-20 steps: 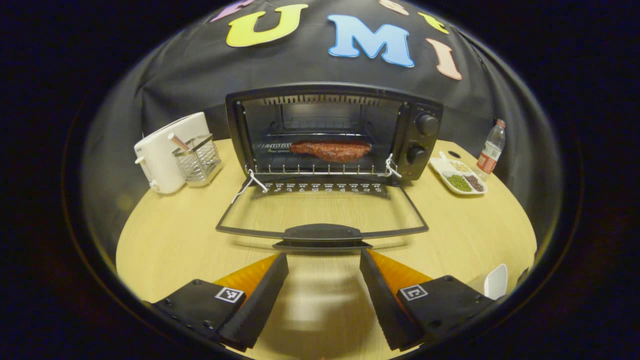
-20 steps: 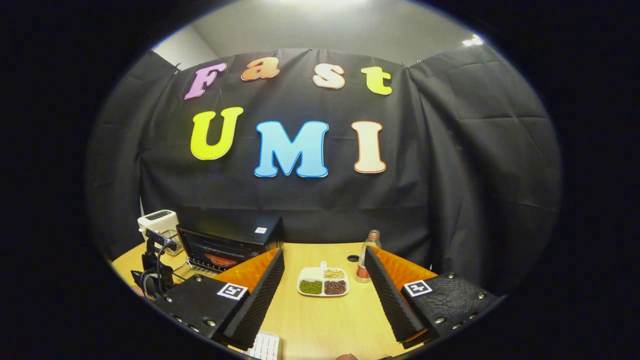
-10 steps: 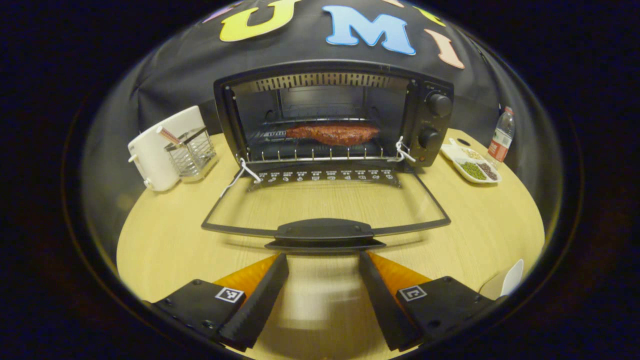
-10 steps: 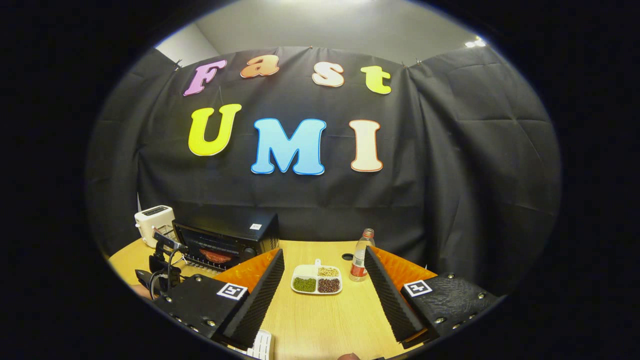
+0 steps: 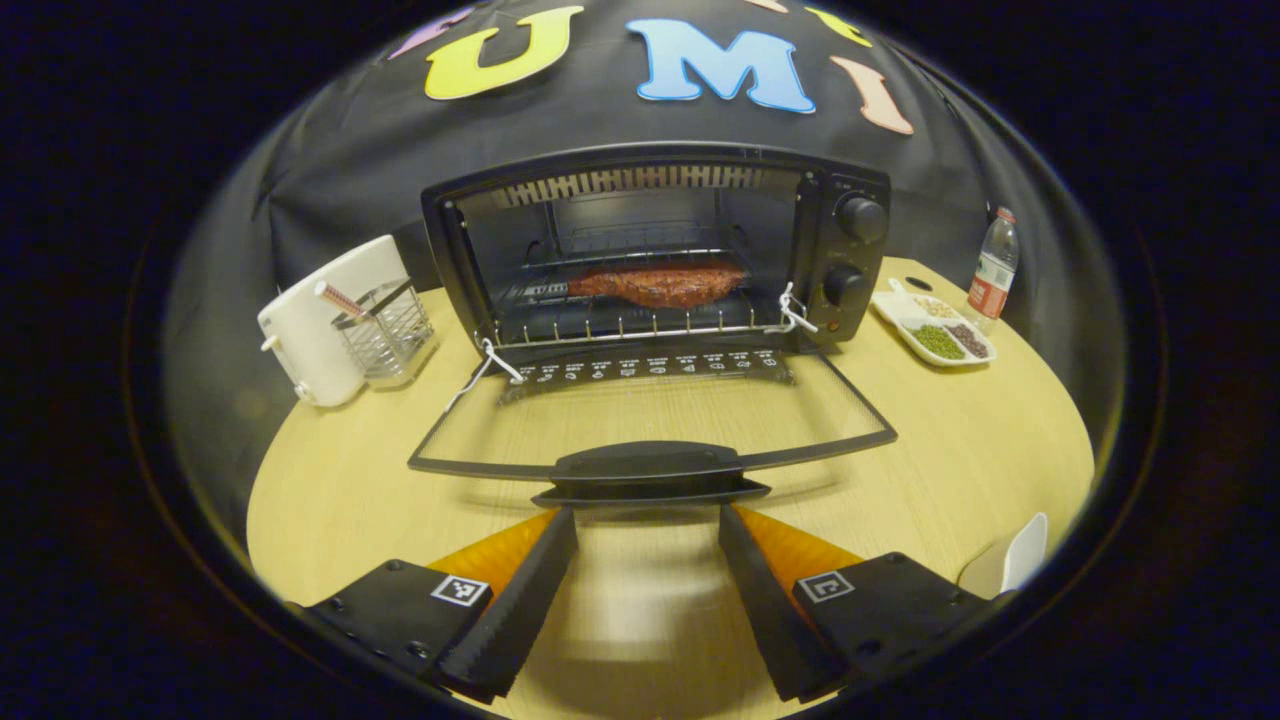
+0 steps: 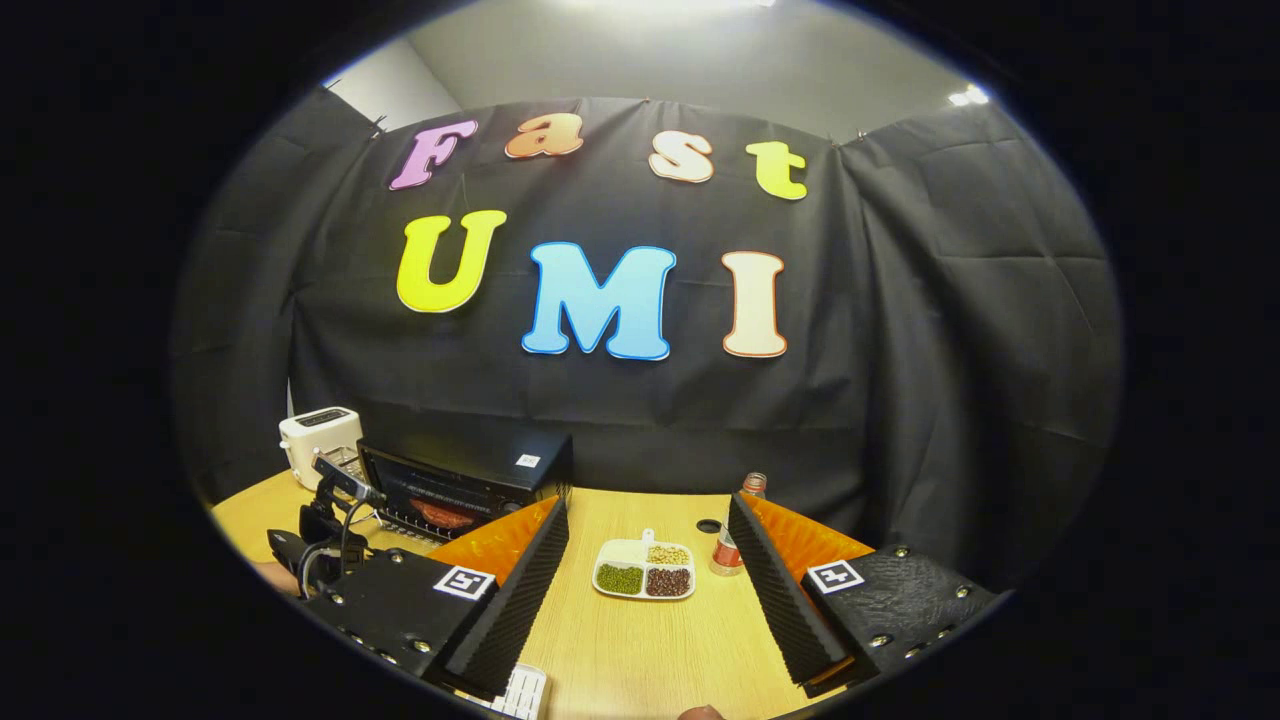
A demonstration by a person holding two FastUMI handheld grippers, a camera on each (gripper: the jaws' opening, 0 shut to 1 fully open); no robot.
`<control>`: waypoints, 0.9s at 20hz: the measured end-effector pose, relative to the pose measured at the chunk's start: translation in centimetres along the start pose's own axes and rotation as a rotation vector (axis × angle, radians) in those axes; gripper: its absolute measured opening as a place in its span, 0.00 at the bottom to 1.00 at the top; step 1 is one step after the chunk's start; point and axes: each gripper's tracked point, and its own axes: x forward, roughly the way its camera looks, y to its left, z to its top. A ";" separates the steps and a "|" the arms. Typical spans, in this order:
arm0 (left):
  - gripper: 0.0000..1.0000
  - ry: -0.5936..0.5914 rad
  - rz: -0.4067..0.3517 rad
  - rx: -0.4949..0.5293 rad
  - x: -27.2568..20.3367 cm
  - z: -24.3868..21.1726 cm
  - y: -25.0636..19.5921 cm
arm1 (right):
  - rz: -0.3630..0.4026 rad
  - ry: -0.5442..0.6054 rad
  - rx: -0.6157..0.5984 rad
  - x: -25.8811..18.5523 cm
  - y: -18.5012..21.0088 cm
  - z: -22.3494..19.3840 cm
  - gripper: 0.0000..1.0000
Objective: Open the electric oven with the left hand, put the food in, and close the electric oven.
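- On the round pale wooden table (image 5: 350,480), the black electric oven (image 5: 660,245) stands with its glass door (image 5: 650,425) folded down flat
- Inside, a reddish-brown slab of meat (image 5: 660,284) lies on the wire rack
- The left gripper (image 5: 645,570) hovers just short of the door's black handle (image 5: 650,465), jaws apart, touching nothing
- The right gripper (image 6: 650,600) hangs with jaws apart, holding nothing, above the table near a white divided dish of beans (image 6: 643,570)

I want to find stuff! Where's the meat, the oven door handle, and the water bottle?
meat (image 5: 660,284), left gripper view, middle of the piece on the rack
oven door handle (image 5: 648,465), left gripper view, middle of the bar
water bottle (image 5: 993,275), left gripper view, its label
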 end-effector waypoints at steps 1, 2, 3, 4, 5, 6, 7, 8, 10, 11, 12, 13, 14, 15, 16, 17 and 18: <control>0.98 -0.009 -0.002 0.000 -0.3 0.3 0.0 | 0.004 0.000 -0.002 0.1 0.1 0.0 0.98; 0.98 -0.021 -0.004 0.003 -0.6 0.8 0.1 | 0.008 0.000 -0.003 0.2 0.3 0.1 0.98; 0.98 -0.039 -0.007 0.007 -1.0 1.4 0.2 | 0.011 -0.001 -0.003 0.3 0.4 0.2 0.98; 0.98 -0.052 -0.009 0.009 -1.4 2.0 0.3 | 0.013 -0.001 -0.003 0.4 0.5 0.3 0.98; 0.96 -0.071 -0.013 0.006 -1.8 2.8 0.5 | 0.015 -0.001 -0.005 0.6 0.6 0.3 0.98; 0.96 -0.087 -0.017 -0.002 -2.0 3.8 0.6 | 0.016 0.000 -0.008 0.7 0.6 0.3 0.98; 0.98 -0.107 -0.022 -0.010 -2.4 4.5 0.7 | 0.018 0.001 -0.010 0.8 0.8 0.3 0.98; 0.96 -0.127 -0.027 -0.015 -2.6 5.4 0.8 | 0.020 0.000 -0.012 1.1 0.9 0.4 0.98; 0.94 -0.167 -0.035 -0.023 -3.2 7.1 0.9 | 0.021 0.003 -0.011 1.4 1.1 0.3 0.98; 0.96 -0.189 -0.034 -0.020 -3.2 8.1 1.0 | 0.021 0.006 -0.010 1.5 1.2 0.2 0.98; 0.96 -0.213 -0.030 -0.014 -3.4 9.2 1.1 | 0.021 0.012 -0.009 1.5 1.1 0.0 0.98; 0.96 -0.233 -0.027 -0.007 -3.3 10.2 1.1 | 0.022 0.016 -0.008 1.5 1.1 -0.1 0.98; 0.96 -0.250 -0.025 -0.003 -3.2 11.2 1.3 | 0.023 0.018 -0.008 1.6 1.3 -0.1 0.98; 0.98 -0.263 -0.025 0.000 -3.1 12.2 1.3 | 0.023 0.018 -0.010 1.6 1.3 -0.1 0.98; 0.96 -0.272 -0.030 0.002 -2.8 13.2 1.3 | 0.022 0.018 -0.013 1.5 1.3 -0.1 0.98; 0.94 -0.271 -0.033 -0.003 -2.3 14.0 1.5 | 0.020 0.019 -0.013 1.5 1.3 -0.1 0.98; 0.99 -0.267 -0.032 -0.014 -1.9 14.5 1.6 | 0.019 0.019 -0.010 1.5 1.3 -0.1 0.98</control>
